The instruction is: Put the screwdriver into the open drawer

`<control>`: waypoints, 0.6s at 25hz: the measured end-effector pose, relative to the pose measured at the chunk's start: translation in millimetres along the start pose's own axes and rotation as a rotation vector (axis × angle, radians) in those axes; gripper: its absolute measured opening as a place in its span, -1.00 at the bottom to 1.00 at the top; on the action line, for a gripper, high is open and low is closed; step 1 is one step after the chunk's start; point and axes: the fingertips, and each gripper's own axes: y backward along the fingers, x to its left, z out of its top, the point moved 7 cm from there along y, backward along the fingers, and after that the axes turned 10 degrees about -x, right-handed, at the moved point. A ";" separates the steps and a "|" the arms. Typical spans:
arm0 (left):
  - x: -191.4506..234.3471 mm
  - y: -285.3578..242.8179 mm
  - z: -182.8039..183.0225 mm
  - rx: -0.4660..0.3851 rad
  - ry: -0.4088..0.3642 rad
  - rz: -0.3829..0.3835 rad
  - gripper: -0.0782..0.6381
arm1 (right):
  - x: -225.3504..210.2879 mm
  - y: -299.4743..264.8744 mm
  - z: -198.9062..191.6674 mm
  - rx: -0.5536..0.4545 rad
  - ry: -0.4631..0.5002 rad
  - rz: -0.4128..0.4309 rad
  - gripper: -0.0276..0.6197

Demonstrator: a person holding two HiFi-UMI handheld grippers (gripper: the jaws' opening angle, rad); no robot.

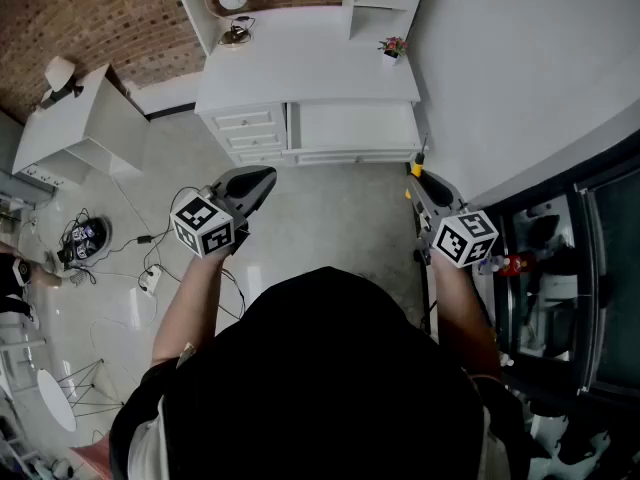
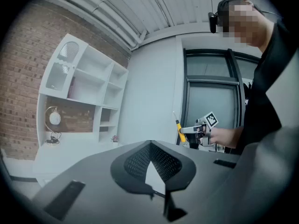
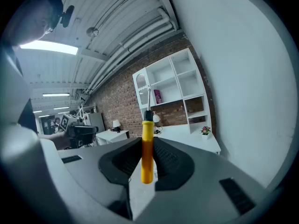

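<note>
My right gripper (image 3: 148, 146) has its jaws clamped on the screwdriver (image 3: 146, 153), with ribbed black pads pressing both sides of its smooth yellow handle. The handle stands upright at the centre of the right gripper view. A black collar sits at its top and a thin metal shaft rises from that. In the head view the screwdriver (image 1: 409, 173) shows as yellow spots at the gripper's tip, right of centre. It is held in the air over the pale glossy floor (image 1: 330, 218), close in the picture to the lower right corner of the white desk (image 1: 300, 63).

My left gripper (image 2: 150, 146) has its jaws together at the tips, with nothing held and only a small triangular gap lower down. Its pads have a fine mesh texture, set in matte grey plastic. Its marker cube (image 1: 203, 225) bears black-and-white square patterns.

The desk has a stack of three small drawers (image 1: 248, 133) with knobs, left of a wide flat front. I cannot tell which of them is open. On the tabletop stands a small potted plant (image 1: 392, 46) with pink flowers, at the upper right of centre. In the right gripper view a white shelf unit (image 3: 170, 85) rises against a red-brown brick wall (image 3: 117, 97).
</note>
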 end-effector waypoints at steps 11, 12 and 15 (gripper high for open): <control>26.9 36.0 15.8 -0.027 -0.027 -0.004 -0.73 | 36.7 -24.4 -1.9 -0.047 -0.023 -0.002 -0.66; 28.7 37.0 15.5 -0.025 -0.026 -0.010 -0.74 | 38.6 -25.4 -1.5 -0.053 -0.022 -0.005 -0.66; 34.9 38.2 15.2 -0.025 -0.024 -0.022 -0.74 | 41.1 -30.4 -1.0 -0.056 -0.018 -0.017 -0.66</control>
